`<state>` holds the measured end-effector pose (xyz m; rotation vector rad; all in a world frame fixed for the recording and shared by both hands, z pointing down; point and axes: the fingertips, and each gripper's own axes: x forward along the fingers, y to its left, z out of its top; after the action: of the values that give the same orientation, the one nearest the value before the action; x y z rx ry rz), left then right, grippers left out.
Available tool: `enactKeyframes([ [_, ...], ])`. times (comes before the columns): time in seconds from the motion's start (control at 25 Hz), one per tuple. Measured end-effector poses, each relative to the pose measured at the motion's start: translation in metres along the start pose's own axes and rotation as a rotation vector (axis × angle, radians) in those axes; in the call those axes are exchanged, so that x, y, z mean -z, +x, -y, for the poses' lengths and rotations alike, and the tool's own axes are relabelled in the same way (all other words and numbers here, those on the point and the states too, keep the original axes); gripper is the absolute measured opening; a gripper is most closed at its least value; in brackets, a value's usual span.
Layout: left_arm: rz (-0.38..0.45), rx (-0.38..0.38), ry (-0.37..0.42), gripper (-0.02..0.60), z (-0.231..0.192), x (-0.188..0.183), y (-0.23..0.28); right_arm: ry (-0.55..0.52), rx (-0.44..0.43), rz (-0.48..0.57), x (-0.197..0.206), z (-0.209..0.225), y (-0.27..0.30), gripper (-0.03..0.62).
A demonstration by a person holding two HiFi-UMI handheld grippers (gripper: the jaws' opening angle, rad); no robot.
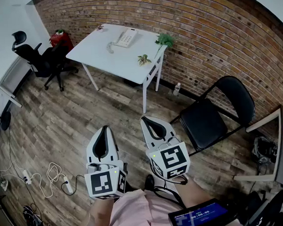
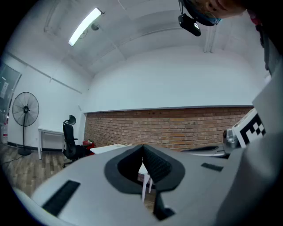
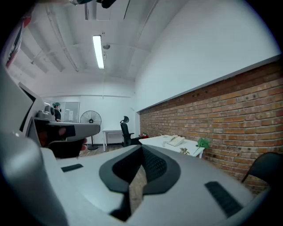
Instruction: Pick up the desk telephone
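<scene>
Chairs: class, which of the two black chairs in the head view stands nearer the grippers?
The folding chair, just right of the right gripper. The wheeled office chair stands far off, by the white table.

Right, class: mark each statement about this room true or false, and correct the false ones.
1. The desk telephone lies on the white table. True.
2. The left gripper is shut on the telephone. False: it is shut on nothing, well away from the table.
3. The right gripper is open. False: its jaws are together, with nothing between them.
4. A black folding chair stands near the brick wall. True.
5. A black office chair stands beside the table. True.
</scene>
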<state>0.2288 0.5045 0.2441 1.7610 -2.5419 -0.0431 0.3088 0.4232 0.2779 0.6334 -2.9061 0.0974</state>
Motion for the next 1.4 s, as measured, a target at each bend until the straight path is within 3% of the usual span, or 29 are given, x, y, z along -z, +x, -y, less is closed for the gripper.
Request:
enactKeyframes([
  [0.48, 0.005, -0.038, 0.006, 0.012, 0.006, 0.003, -0.013, 0.001, -0.028, 0.009, 0.005, 0.0, -0.011, -0.002],
  [0.68, 0.024, -0.098, 0.006, 0.019, -0.003, 0.001, -0.016, -0.001, 0.013, 0.02, 0.004, 0.008, -0.007, 0.006],
  [0.72, 0.029, -0.105, -0.004, 0.105, -0.007, 0.0, -0.015, -0.007, 0.014, 0.019, 0.004, 0.008, -0.004, 0.138],
  [0.76, 0.033, -0.107, -0.019, 0.206, -0.01, 0.0, -0.013, -0.011, 0.012, 0.018, 0.004, 0.008, -0.001, 0.228],
  [1.04, 0.015, -0.091, -0.044, 0.244, -0.032, 0.012, 0.014, -0.011, 0.041, 0.001, 0.007, 0.019, 0.033, 0.23],
  [1.4, -0.039, -0.078, -0.058, 0.249, -0.085, 0.034, 0.09, 0.019, 0.083, -0.043, 0.017, 0.045, 0.113, 0.225],
])
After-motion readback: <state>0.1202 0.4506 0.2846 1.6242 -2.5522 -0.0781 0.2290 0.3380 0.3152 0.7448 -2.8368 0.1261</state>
